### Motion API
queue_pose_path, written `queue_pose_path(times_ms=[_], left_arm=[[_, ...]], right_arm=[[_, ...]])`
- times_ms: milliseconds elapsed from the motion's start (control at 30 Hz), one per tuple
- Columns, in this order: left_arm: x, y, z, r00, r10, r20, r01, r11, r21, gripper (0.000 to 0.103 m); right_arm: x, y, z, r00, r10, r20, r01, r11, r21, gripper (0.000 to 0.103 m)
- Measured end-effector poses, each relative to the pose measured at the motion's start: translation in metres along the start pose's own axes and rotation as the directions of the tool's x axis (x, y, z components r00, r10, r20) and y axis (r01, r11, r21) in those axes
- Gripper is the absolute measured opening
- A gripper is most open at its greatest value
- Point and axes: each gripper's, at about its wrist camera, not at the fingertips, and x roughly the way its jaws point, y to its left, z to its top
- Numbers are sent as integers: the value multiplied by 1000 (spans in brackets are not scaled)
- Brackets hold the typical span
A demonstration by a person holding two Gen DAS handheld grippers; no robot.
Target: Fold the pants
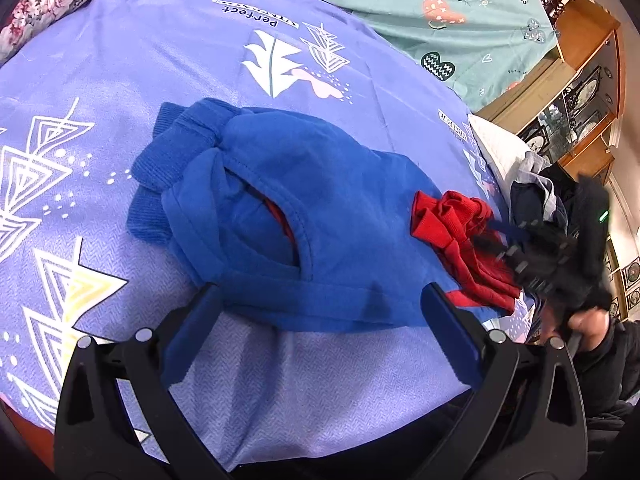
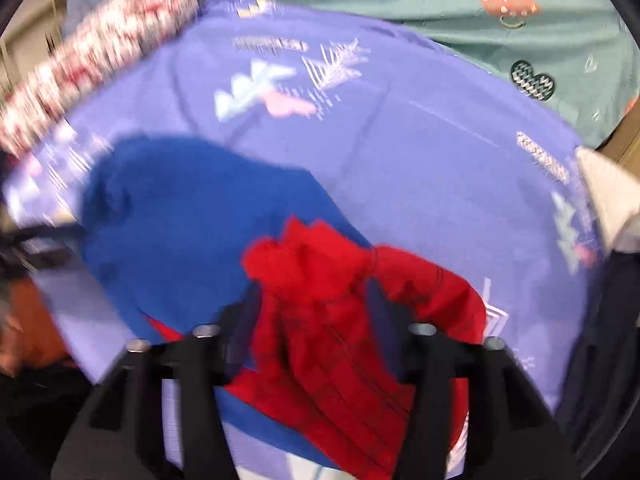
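1. Nearest the left wrist camera, the left tongs (image 1: 322, 300) stand wide open, their two blue-padded fingers (image 1: 188, 340) straddling the near hem of the blue pants (image 1: 280, 208); nothing is clamped between them.
2. The blue pants lie crumpled in a heap on the purple bedsheet (image 1: 140, 60), with ribbed cuffs bunched at about 10 o'clock of the heap.
3. A red garment (image 1: 456, 236) lies on the pants' edge at 3 o'clock, partly over the blue fabric.
4. In the right wrist view, the right tongs (image 2: 316, 300) are about half open with the red garment (image 2: 332, 320) bunched between the fingers; blur hides whether the pads press on it.
5. From the left view the right tongs (image 1: 520, 256) appear blurred at 3 o'clock, touching the red garment, with a hand (image 1: 588, 324) behind them.
6. A green sheet (image 1: 440, 20) lies at 1 o'clock, a floral pillow (image 1: 60, 0) at 11 o'clock.
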Motion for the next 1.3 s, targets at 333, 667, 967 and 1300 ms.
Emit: queue_pose_path(times_ms=[333, 667, 967, 1300], left_arm=[[2, 3, 0, 1000, -2, -6, 2, 1000, -14, 101], [6, 3, 0, 1000, -9, -15, 8, 1000, -13, 101], [2, 5, 0, 1000, -6, -4, 6, 1000, -18, 101], [-9, 17, 0, 1000, 5, 12, -5, 999, -53, 101]], right_arm=[[-6, -19, 3, 987, 160, -9, -158, 984, 87, 22], [21, -8, -7, 990, 116, -82, -108, 990, 92, 8], [-20, 8, 26, 986, 165, 34, -166, 985, 35, 7], [14, 42, 3, 993, -112, -20, 108, 981, -161, 42]])
